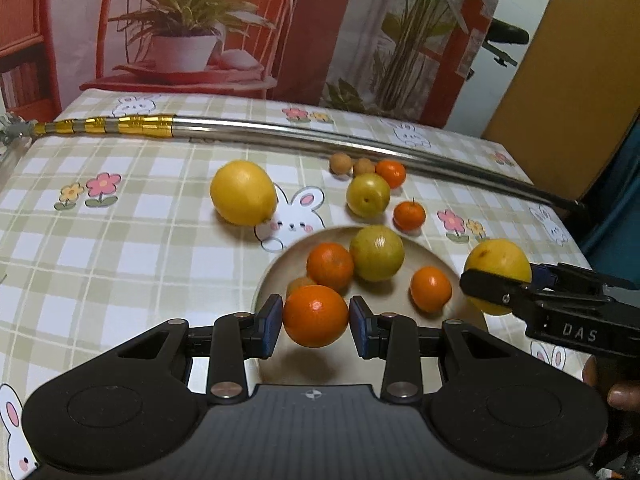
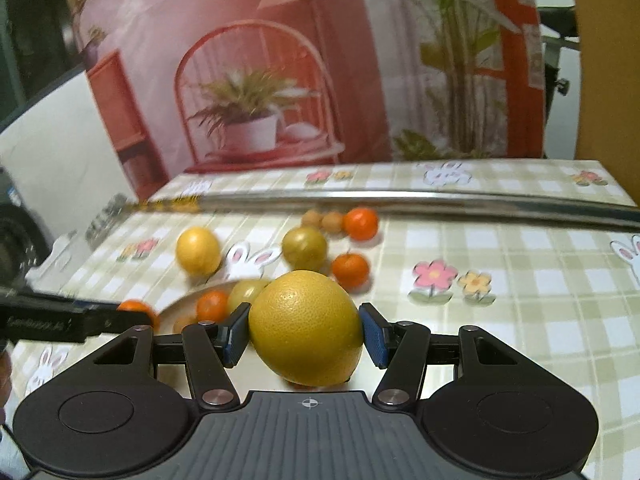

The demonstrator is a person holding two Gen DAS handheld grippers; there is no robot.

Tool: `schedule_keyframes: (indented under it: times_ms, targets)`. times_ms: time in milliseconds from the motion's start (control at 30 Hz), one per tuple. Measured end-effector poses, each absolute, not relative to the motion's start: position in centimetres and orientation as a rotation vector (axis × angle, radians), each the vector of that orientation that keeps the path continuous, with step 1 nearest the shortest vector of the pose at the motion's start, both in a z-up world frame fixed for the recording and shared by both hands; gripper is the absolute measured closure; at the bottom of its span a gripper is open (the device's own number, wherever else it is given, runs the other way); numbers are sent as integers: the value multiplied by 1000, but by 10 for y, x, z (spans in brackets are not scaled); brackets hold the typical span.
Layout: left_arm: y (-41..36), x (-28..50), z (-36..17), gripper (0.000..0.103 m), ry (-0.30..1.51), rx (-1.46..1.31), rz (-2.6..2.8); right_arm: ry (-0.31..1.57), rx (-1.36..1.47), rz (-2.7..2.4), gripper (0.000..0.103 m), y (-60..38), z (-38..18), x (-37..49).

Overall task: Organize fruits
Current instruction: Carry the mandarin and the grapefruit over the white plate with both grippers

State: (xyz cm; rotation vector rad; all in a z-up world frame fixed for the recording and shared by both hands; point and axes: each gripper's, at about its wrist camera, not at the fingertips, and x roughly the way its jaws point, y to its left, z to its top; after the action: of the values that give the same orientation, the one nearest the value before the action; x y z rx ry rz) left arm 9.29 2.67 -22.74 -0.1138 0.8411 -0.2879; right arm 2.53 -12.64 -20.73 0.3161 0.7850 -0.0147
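My left gripper is shut on an orange, held just above the near rim of a beige plate. In the plate lie two more oranges, a yellow-green fruit and a small brownish fruit. To the right, beside the plate's edge, my right gripper is shut on a big yellow citrus. The right wrist view shows that citrus pressed between both blue pads of the right gripper, raised over the table, with the plate down to its left.
Loose on the checked cloth behind the plate lie a large yellow citrus, a yellow-green fruit, two tangerines and two small brown fruits. A long metal rod with a gold handle crosses the table's far side.
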Motion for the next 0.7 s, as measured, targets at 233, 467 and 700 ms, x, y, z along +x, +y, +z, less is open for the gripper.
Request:
schedule_keyframes:
  times_ms: [233,467,700]
  targets:
    - [22,93,-239,65,875,-87,-306,849,304,21,50,-108,-214,14]
    - [21,96,-247,65,885,-65,-295,919,272,39,50,-98,-225,19]
    - [24,103,-253,64,888,-69,-278,941,233,40,50,-93,-232,26]
